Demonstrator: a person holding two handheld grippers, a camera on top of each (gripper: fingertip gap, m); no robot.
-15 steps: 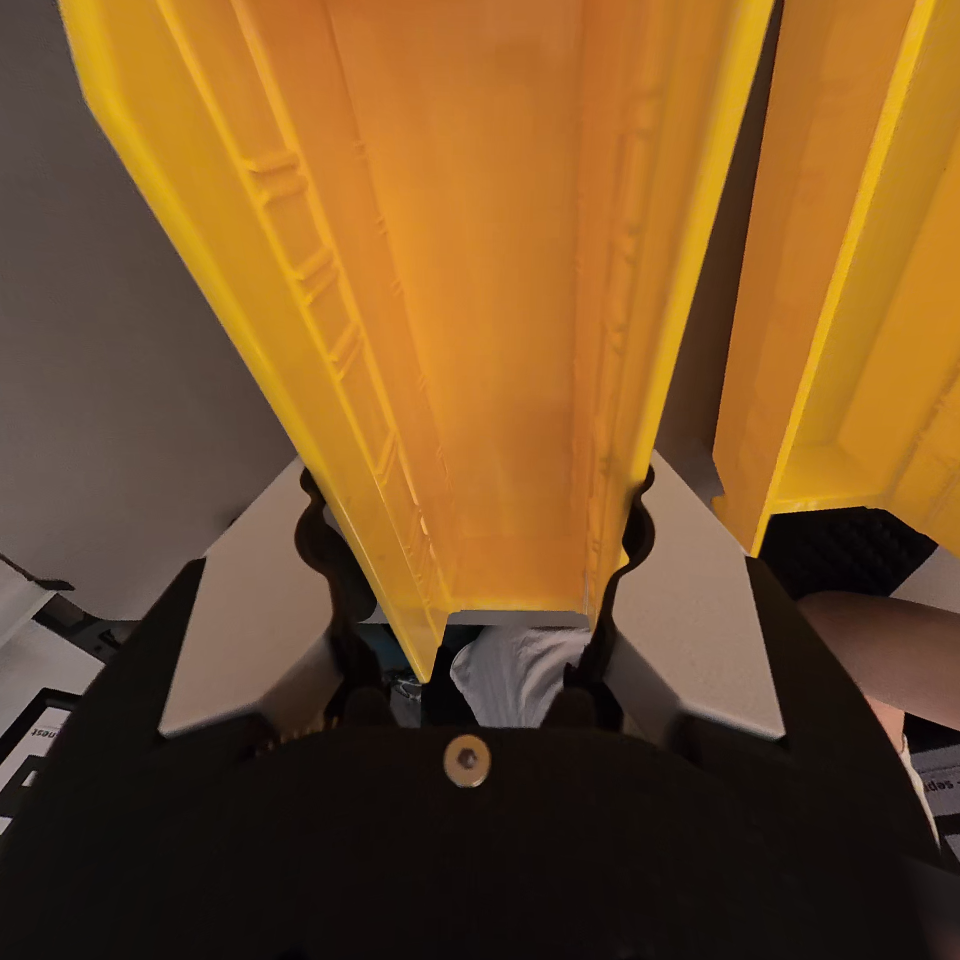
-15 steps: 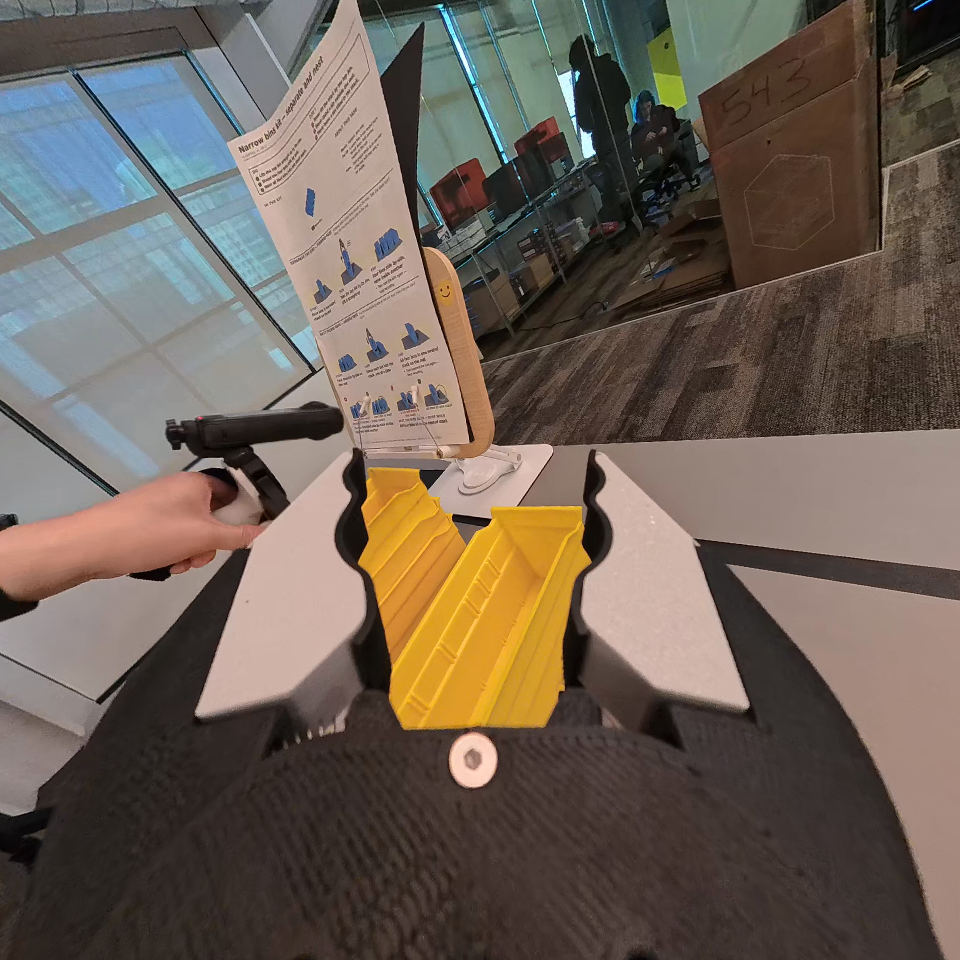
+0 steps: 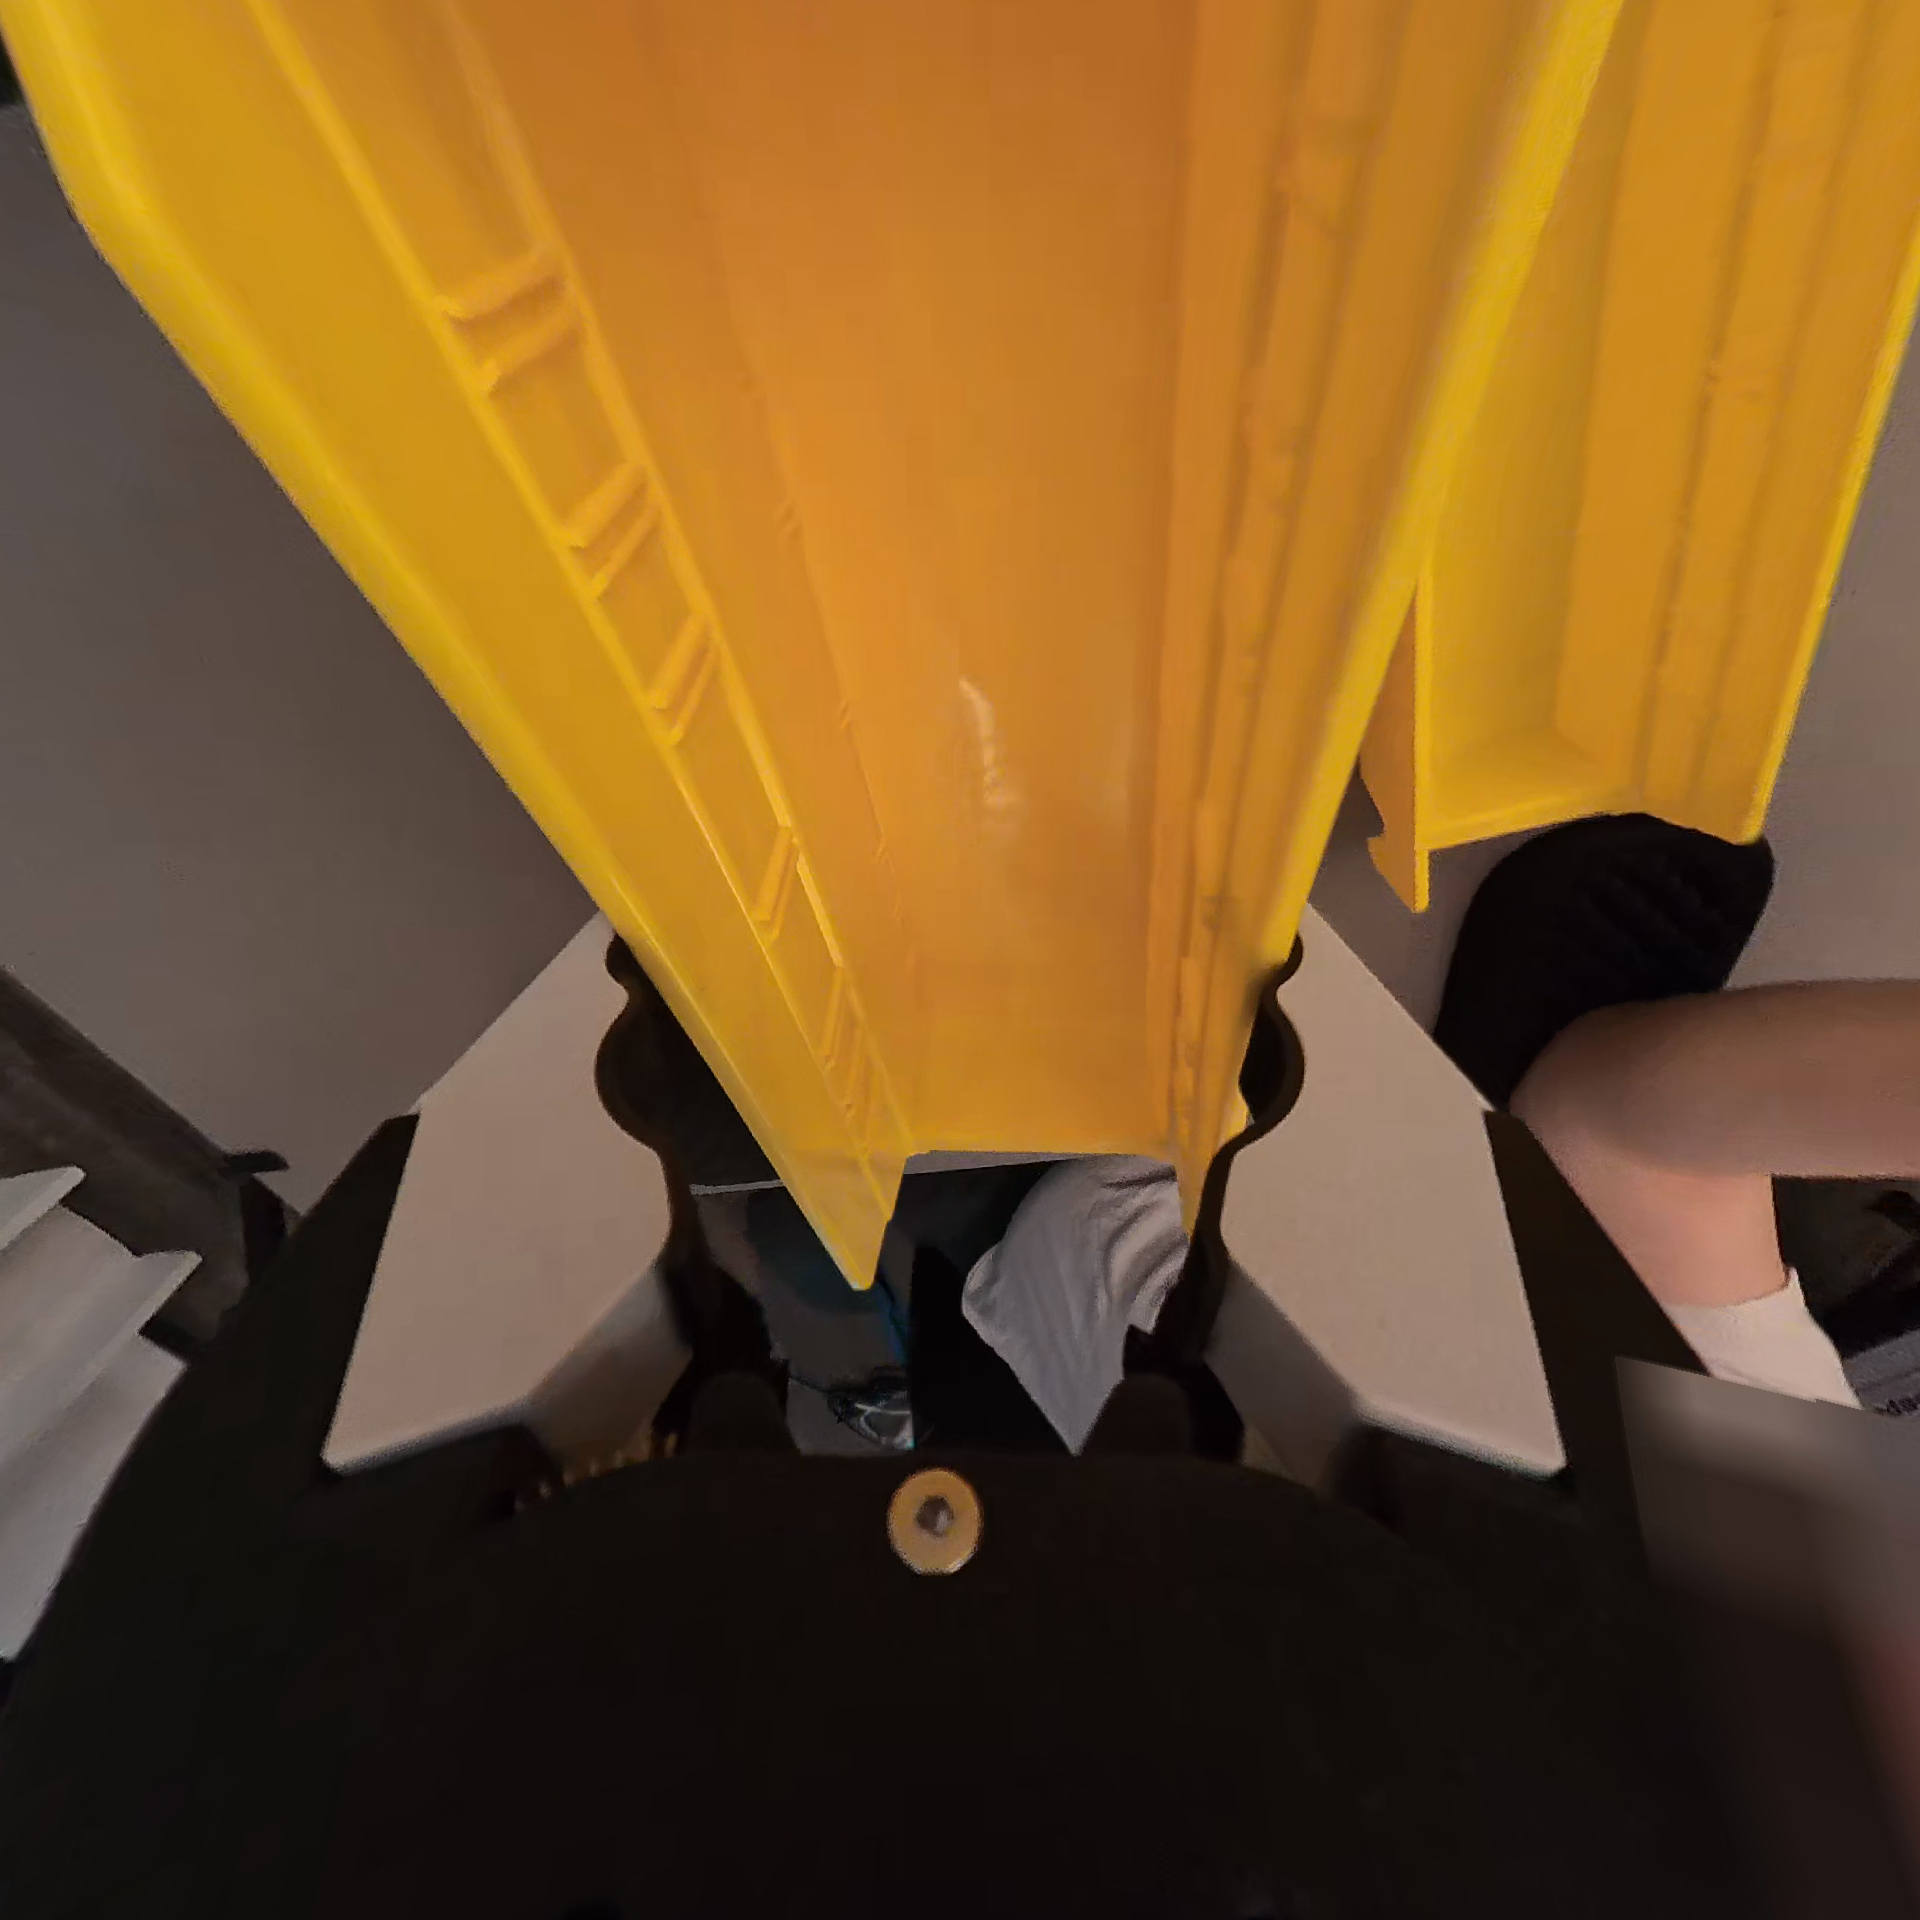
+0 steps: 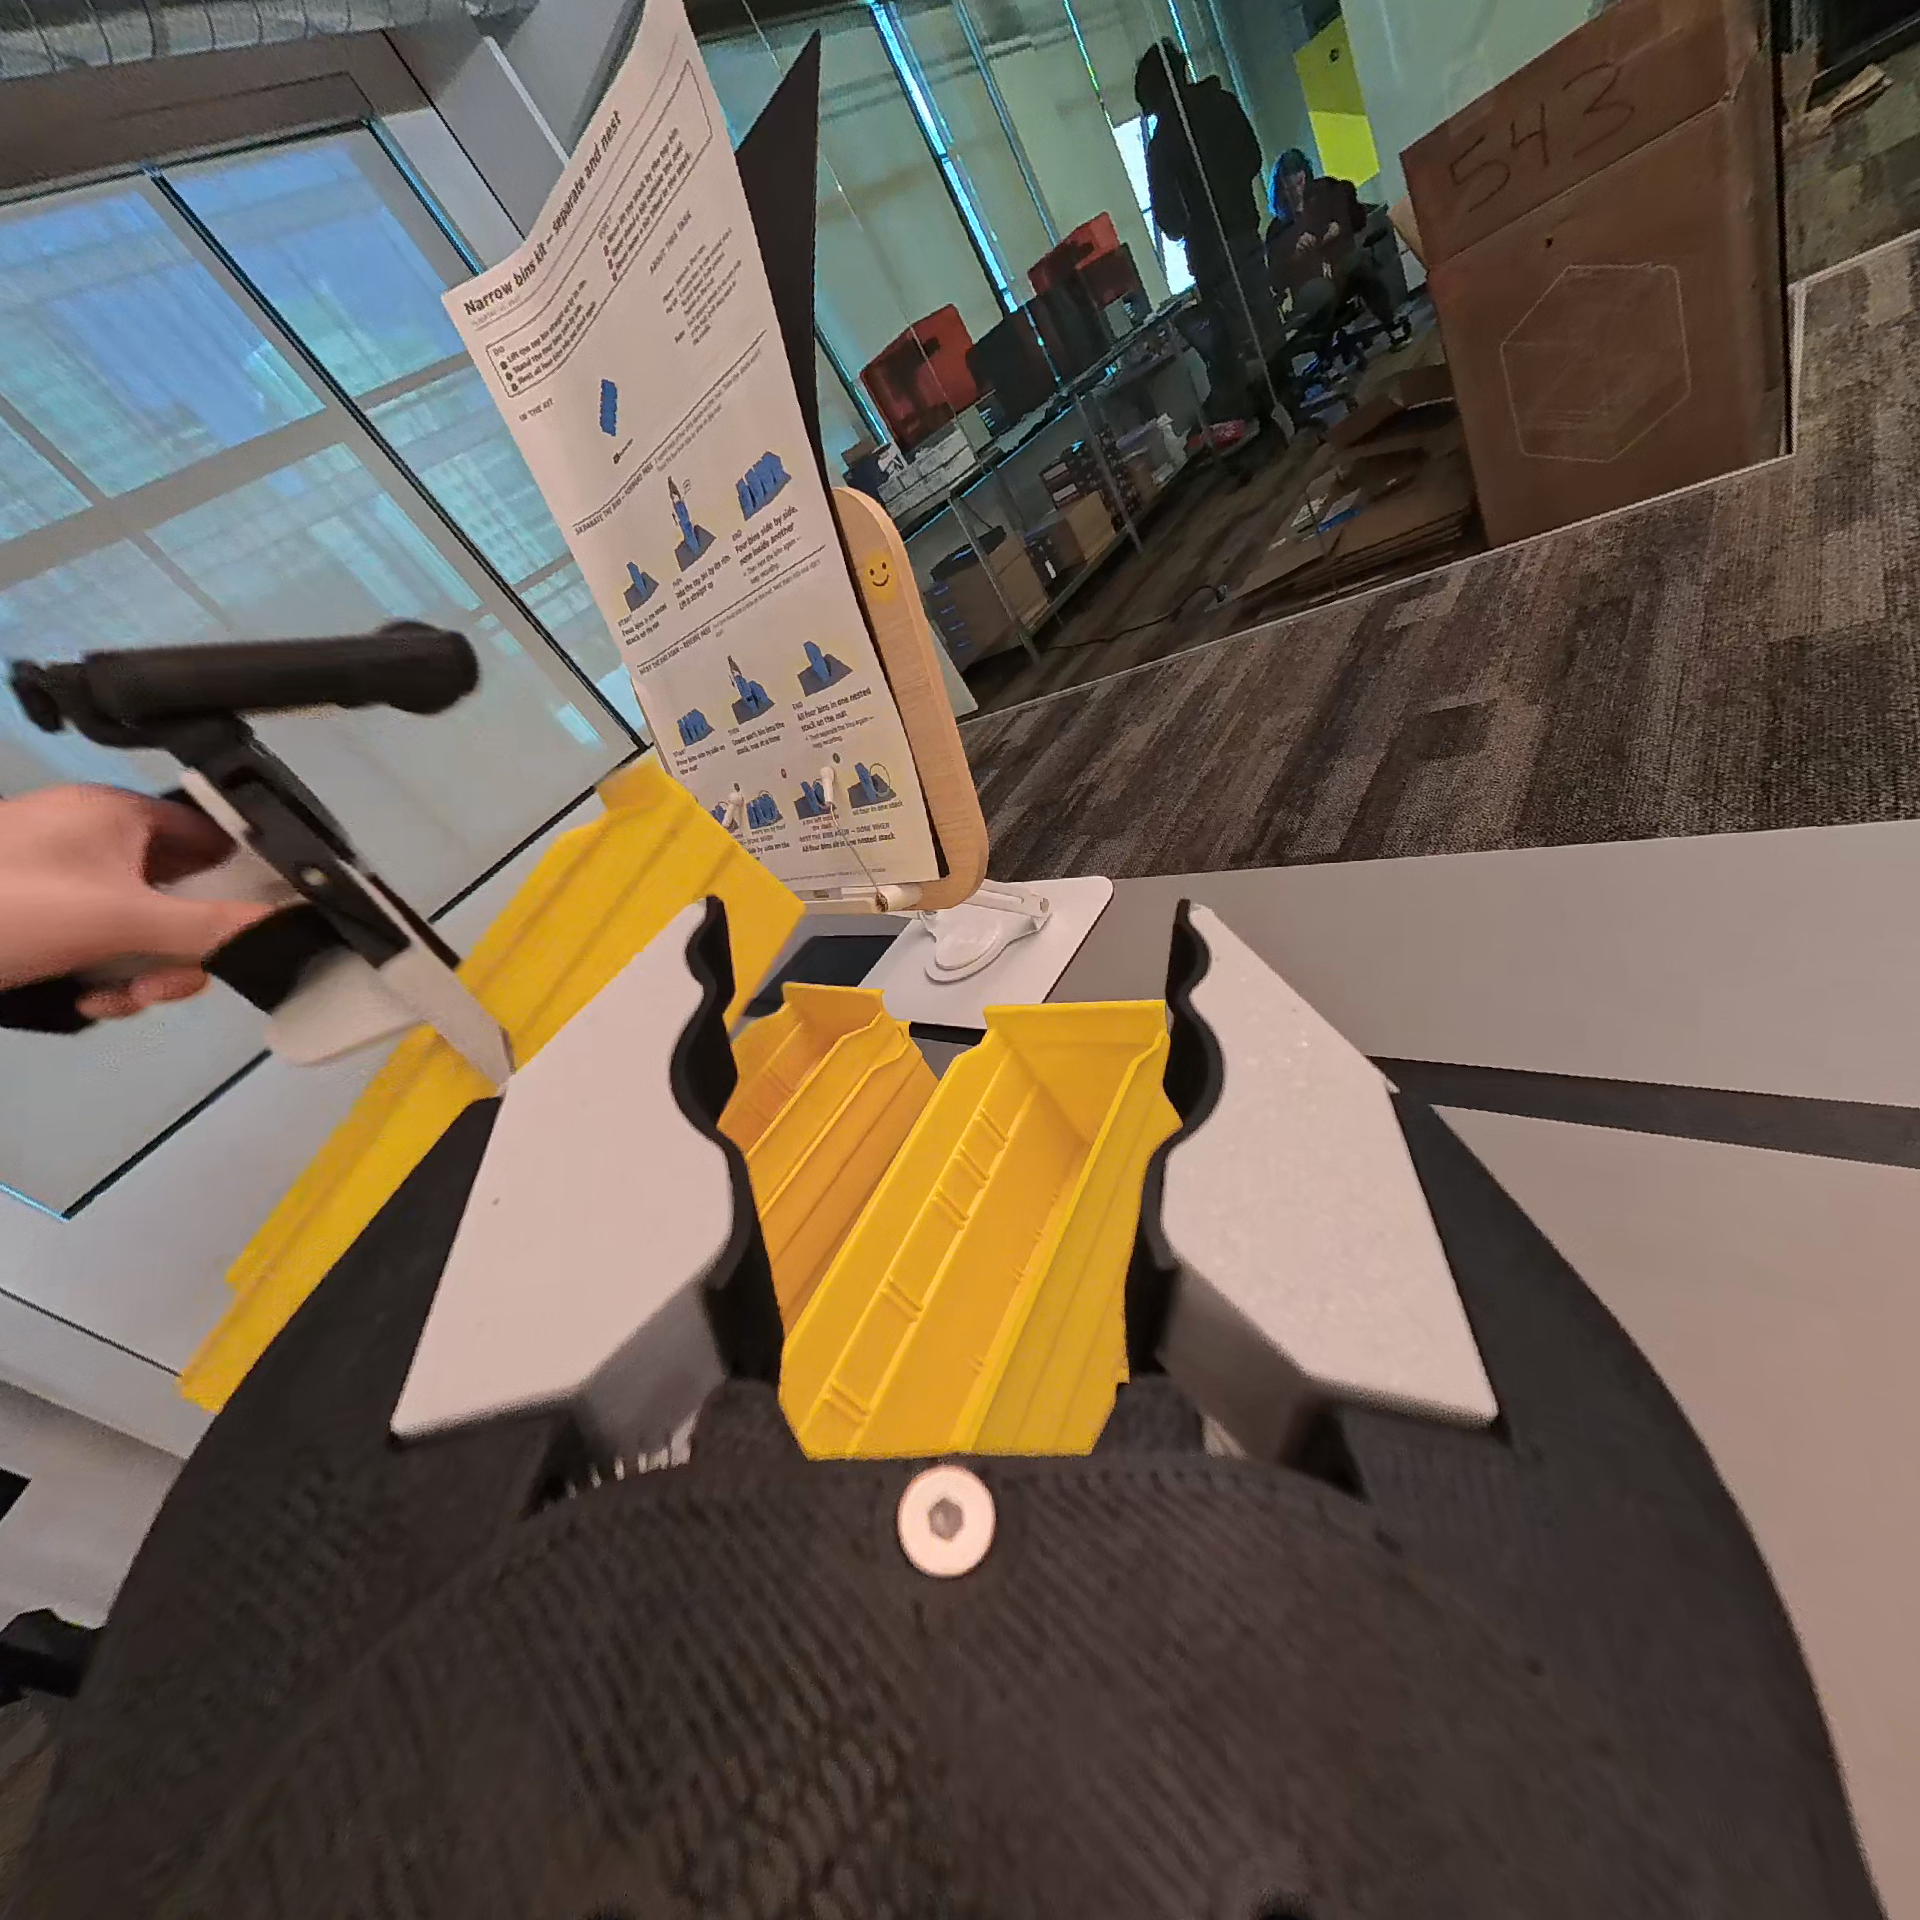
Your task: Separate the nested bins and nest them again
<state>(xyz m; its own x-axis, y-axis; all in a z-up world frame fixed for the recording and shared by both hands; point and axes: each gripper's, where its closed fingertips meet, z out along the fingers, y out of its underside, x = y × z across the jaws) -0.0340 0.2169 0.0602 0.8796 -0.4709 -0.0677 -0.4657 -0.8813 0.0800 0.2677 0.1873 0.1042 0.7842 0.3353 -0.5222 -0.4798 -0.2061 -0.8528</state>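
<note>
- My left gripper (image 3: pixel 951 1039) is clamping a long yellow bin (image 3: pixel 935 520) across its width; both pads are pressing on its side walls, jaws spread wide to span it.
- That bin is lifted and tilted, its open inside facing the cam, running up & away from my fingers.
- From the right wrist cam the same bin (image 4: pixel 499 1039) is showing at left, blurred, w/ my left hand (image 4: pixel 94 904) gripping the handle.
- A second yellow bin (image 3: pixel 1621 520) is sitting just beside the held one on its right; can't tell if the two are touching.
- My right gripper (image 4: pixel 945 1029) is standing wide, w/ two bins lying between the fingers on the grey table (image 4: pixel 1558 987): a right-hand bin (image 4: pixel 997 1226) and a left one (image 4: pixel 821 1101), side by side.
- Right finger is looking v. close to the right-hand bin's wall, the left finger apart from the bins, so I'm not gripping anything there.
- Behind the bins an instruction sheet (image 4: pixel 675 520) is standing on a wooden stand (image 4: pixel 914 707) w/ a white base.
- Glass wall (image 4: pixel 208 416) at left; carpet (image 4: pixel 1455 675) & a cardboard box (image 4: pixel 1600 270) are lying beyond the table.
</note>
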